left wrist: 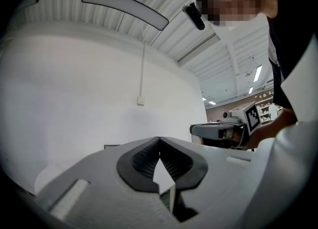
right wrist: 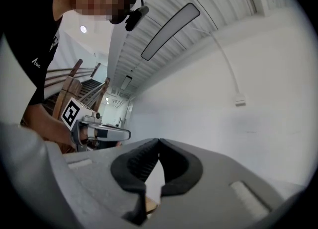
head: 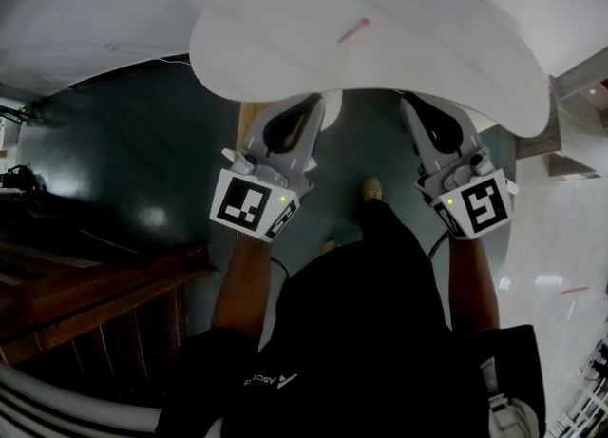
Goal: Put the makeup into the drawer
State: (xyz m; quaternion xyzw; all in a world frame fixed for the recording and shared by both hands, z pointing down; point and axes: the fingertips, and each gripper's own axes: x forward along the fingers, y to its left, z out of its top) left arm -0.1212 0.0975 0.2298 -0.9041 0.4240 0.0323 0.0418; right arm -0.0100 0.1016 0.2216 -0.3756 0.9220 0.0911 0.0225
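A slim pink makeup stick point(head: 353, 30) lies alone on the white curved table point(head: 285, 37), right of its middle. Both grippers hang side by side below the table's near edge, pointing at it. My left gripper point(head: 313, 102) is shut, its dark ribbed pads meeting at the tip with nothing between them point(left wrist: 159, 139). My right gripper point(head: 410, 102) is likewise shut and holds nothing point(right wrist: 158, 141). Each gripper view shows the other gripper alongside: the right gripper point(left wrist: 218, 131) and the left gripper point(right wrist: 107, 133). No drawer shows plainly; a strip of brown wood point(head: 249, 115) peeks out under the table's edge.
A dark green floor point(head: 123, 142) spreads beneath the table. Brown wooden stairs and rails point(head: 85, 284) stand at the left. My own legs and a shoe point(head: 371, 189) are below the grippers. A white wall with a cable and socket point(left wrist: 141, 101) lies ahead.
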